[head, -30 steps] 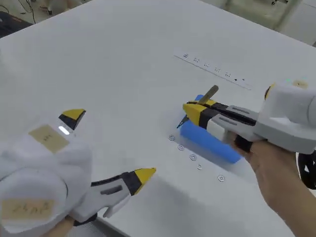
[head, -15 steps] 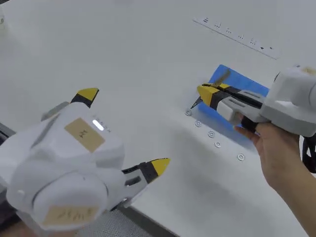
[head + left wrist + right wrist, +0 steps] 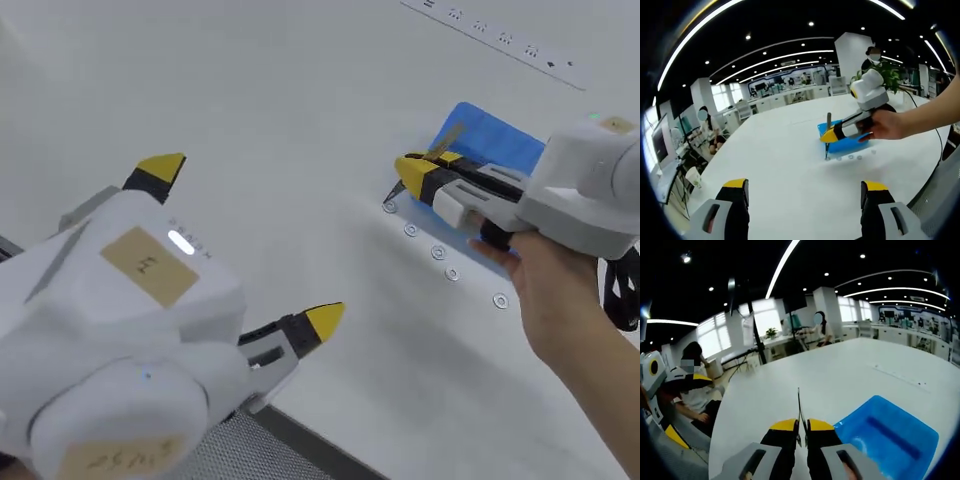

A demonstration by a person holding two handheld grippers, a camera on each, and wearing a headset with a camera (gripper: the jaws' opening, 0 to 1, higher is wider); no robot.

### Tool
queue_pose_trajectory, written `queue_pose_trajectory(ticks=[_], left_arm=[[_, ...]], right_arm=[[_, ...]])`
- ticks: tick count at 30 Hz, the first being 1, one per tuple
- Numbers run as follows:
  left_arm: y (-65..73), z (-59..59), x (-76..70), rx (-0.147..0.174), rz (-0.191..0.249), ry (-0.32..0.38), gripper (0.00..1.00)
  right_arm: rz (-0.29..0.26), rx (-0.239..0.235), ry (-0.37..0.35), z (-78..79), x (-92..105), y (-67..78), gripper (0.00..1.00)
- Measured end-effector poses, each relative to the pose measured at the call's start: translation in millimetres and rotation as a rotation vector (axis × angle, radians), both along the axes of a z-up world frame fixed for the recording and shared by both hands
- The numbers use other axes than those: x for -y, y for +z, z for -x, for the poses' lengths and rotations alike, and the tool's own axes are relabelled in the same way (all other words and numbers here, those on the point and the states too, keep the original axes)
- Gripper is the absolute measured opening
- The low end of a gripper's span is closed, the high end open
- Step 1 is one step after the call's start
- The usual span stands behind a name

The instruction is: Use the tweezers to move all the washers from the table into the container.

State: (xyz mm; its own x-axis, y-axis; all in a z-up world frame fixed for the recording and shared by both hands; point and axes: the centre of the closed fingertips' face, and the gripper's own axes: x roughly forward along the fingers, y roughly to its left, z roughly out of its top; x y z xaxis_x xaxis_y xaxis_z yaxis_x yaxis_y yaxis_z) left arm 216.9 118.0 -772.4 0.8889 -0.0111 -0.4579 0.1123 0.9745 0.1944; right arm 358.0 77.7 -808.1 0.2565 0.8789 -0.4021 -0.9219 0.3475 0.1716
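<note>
1. Down on the white worktop (image 3: 250, 90), head view: the right gripper (image 3: 408, 165) has its fingers clamped on the tweezers (image 3: 445, 140). Their tips angle down at the end of a row of washers (image 3: 438, 253) lying just beside the blue container (image 3: 500, 135), so it's a short hop.
2. Left gripper view: the left gripper (image 3: 804, 187) hangs well back with its fingers wide apart and empty, out of the way I'd guess.
3. Right gripper view: fingers pinched on the tweezers, container just right.

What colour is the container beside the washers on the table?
The container is blue, clearest in the right gripper view.
</note>
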Motion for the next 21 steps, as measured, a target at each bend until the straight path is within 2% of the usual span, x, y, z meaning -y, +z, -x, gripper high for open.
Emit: queue_pose_trajectory(ticks=[4,7,15,21], left_arm=[[-3.1,0.5,0.9,-0.015,-0.009,-0.006,0.95],[-2.9,0.6,0.1,-0.013,-0.013,-0.004,0.94],[-3.6,0.9,-2.6,-0.013,-0.009,0.007,0.93],[-3.8,1.2,-3.5,-0.016,-0.014,0.010,0.93]], right_arm=[[0.008,0.006,-0.005,-2.4,0.3,-2.8,0.04],[0.027,0.020,-0.001,-3.2,0.3,-6.2,0.04],[0.055,0.022,0.014,-0.3,-0.8,-14.7,0.03],[0.063,0.046,0.021,-0.5,-4.4,-13.0,0.04]])
